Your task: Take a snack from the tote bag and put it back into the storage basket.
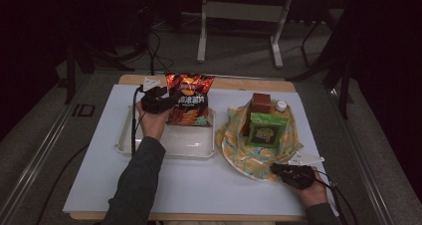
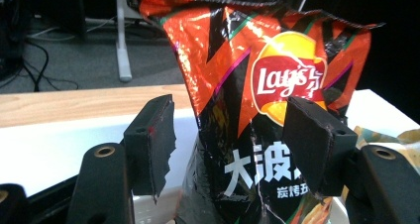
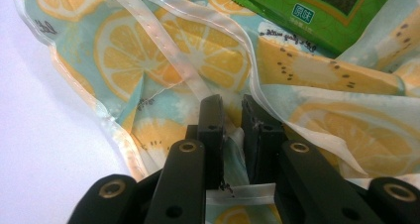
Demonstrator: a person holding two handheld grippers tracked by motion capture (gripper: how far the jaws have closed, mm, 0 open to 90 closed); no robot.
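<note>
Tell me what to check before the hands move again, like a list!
1. Left gripper let go of the chip bag: ok, its fingers stand apart from the bag.
2. Chip bag standing by itself on the white tray: ok.
3. Right gripper holding the lemon-print bag: ok, fingers pinch its edge.
4. Green packet and brown carton resting on the lemon-print bag: ok.
5. Chip bag sealed at the top: cannot tell.

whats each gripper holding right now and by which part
The right gripper pinches the lemon-print bag at its near edge. The left gripper holds nothing: its jaws stand open either side of the chip bag.
</note>
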